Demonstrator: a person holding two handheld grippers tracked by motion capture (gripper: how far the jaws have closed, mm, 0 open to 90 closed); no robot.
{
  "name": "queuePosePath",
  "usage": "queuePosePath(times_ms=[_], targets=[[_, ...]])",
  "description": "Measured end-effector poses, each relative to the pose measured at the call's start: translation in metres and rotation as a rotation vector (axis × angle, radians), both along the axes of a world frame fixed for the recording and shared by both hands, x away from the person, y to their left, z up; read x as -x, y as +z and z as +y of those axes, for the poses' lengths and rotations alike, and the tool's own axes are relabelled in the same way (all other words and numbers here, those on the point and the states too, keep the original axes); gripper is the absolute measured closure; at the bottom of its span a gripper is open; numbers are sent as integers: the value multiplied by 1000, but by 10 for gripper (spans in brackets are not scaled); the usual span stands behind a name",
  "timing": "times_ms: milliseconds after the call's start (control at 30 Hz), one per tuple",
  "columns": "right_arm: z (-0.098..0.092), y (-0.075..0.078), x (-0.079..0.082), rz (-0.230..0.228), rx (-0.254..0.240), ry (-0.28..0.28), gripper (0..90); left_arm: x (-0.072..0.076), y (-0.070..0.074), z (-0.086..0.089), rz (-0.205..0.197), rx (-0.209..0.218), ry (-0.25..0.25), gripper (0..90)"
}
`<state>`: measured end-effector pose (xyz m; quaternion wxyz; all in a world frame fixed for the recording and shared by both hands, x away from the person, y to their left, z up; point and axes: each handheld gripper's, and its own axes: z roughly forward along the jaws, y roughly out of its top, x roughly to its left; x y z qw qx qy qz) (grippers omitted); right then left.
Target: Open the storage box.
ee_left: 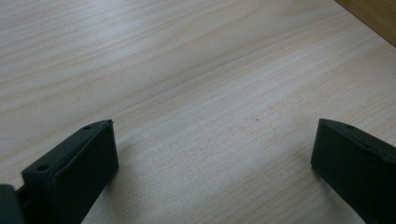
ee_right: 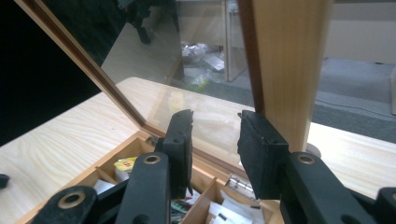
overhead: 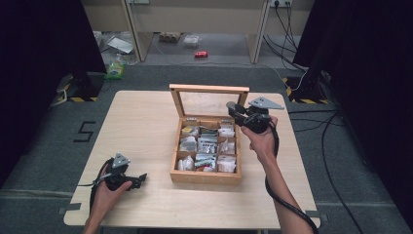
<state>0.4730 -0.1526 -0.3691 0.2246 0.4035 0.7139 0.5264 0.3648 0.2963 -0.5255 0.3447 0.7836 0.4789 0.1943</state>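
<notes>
A wooden compartment box (overhead: pixel 206 176) stands open at the table's middle, filled with several packets (overhead: pixel 207 144). Its glass-paned lid (overhead: pixel 209 89) stands upright at the back. My right gripper (overhead: pixel 230 106) hovers over the box's back right corner, pointing left at the lid's right side. In the right gripper view its jaws (ee_right: pixel 215 140) stand partly apart with nothing between them, the lid's wooden frame (ee_right: pixel 285 60) just beyond the right pad. My left gripper (overhead: pixel 142 179) rests low at the table's front left, open wide over bare wood (ee_left: pixel 215 154).
The light wooden table (overhead: pixel 146 122) has free room left of the box and along the front. On the floor behind lie a green bottle (overhead: pixel 116 68) and a red can (overhead: pixel 200 54). Cables (overhead: pixel 336 126) trail on the floor at the right.
</notes>
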Motion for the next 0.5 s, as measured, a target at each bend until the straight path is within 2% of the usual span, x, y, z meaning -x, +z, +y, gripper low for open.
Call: queuePosePath(times_ms=[233, 367, 500], targets=[[7, 1, -11, 0, 15, -15, 645, 0, 0, 0, 0, 0, 0, 0], [12, -1, -17, 3, 38, -25, 640, 0, 0, 0, 1, 0, -1, 0], [11, -4, -26, 6, 18, -39, 649, 0, 0, 0, 0, 0, -1, 0]])
